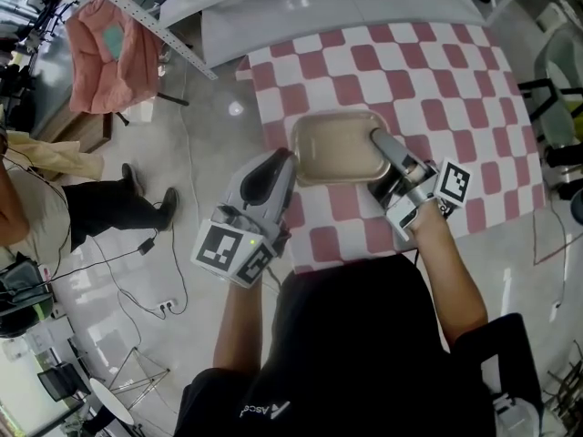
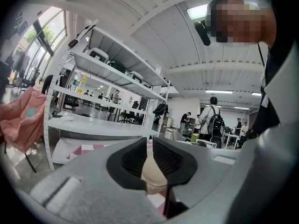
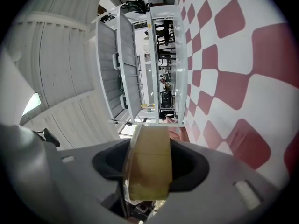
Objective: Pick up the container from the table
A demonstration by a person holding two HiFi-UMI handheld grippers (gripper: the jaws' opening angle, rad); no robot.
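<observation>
**Evidently in hand: one container, two tools**

There is a single container, a shallow beige tray with rounded corners. It sits between the two tools, over the near left part of the counter with its red and white checked cloth. From the head view it looks to be held just clear of the cloth rather than resting on it, though the steep downward angle makes that gap hard to judge.

The left tool has its jaws drawn close together, pinching the thin lip on the container's left side. In its own view, pale plastic fills the narrow slit between the dark pads. The right tool stands wider, clamped on the right end of the container, where a broad beige band sits between its pads.

The two-sided hold makes sense. A wide, shallow tray gripped at one edge alone would likely sag or twist, while opposite grips share the weight and keep it roughly level. The different jaw widths seem to follow from what each tool bites on, a thin rim on the left and a thicker stretch of wall on the right.

By count there is one container, apparently empty, two tools, both engaged, and one counter. No other object shows on the cloth.
</observation>
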